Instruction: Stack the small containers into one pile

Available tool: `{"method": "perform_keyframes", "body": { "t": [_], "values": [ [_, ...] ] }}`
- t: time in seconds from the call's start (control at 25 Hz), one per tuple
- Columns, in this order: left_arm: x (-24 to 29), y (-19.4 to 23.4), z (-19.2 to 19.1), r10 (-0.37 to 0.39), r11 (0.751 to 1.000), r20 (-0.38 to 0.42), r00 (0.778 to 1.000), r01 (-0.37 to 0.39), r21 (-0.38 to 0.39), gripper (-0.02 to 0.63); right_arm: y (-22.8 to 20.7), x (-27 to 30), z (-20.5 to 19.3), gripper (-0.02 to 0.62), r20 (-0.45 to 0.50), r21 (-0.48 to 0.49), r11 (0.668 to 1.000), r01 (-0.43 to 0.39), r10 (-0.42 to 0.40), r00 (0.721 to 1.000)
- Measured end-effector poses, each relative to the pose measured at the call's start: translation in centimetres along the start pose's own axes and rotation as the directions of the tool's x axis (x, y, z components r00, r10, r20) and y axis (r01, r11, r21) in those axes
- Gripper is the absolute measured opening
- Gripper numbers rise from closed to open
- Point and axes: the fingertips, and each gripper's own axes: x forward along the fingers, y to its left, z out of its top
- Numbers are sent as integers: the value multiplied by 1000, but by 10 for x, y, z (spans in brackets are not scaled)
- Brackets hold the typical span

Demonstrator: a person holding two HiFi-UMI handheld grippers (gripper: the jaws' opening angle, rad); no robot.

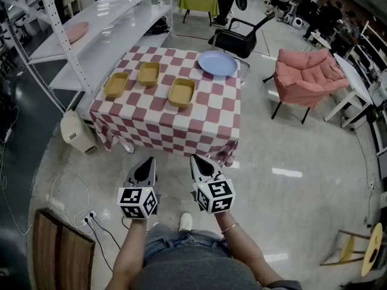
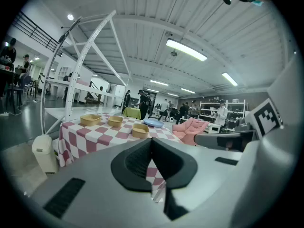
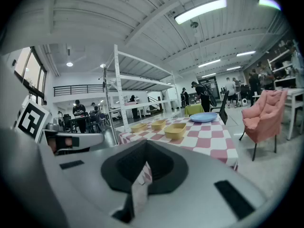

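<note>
Three shallow yellow containers stand apart on the red-and-white checked table (image 1: 199,122): one at the left (image 1: 116,84), one behind the middle (image 1: 149,73), one toward the right (image 1: 181,92). The left gripper view shows them too, the left one (image 2: 90,120), the middle one (image 2: 115,121) and the right one (image 2: 140,130). My left gripper (image 1: 148,162) and right gripper (image 1: 198,161) hover side by side over the floor, short of the table's near edge. Both are shut and hold nothing. The right gripper view shows the nearest container (image 3: 175,129) well beyond its jaws.
A blue plate (image 1: 217,63) lies at the table's far right corner. A white shelf rack (image 1: 91,23) runs along the left, with a white bin (image 1: 77,132) by the table. A black chair (image 1: 236,41) and a pink armchair (image 1: 308,77) stand beyond; a wooden chair (image 1: 60,252) is near left.
</note>
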Motion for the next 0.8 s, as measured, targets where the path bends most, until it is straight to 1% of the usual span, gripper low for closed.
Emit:
{"method": "perform_keyframes", "body": {
  "t": [0.2, 0.44, 0.64, 0.8],
  "values": [
    [-5, 0, 0, 0, 1000, 20, 1000, 0, -9, 15, 9, -3, -1, 8, 12, -21, 1000, -14, 15, 1000],
    [-10, 0, -4, 7, 999, 20, 1000, -6, -32, 15, 15, -8, 4, 9, 31, -33, 998, -48, 49, 998],
    [-10, 0, -6, 11, 999, 13, 1000, -10, -41, 16, 13, -6, 2, 11, 32, -1, 998, -62, 62, 998],
    [-5, 2, -2, 26, 999, 26, 999, -25, -41, 15, 3, -1, 0, 11, 18, 16, 998, -60, 60, 998]
  ]
}}
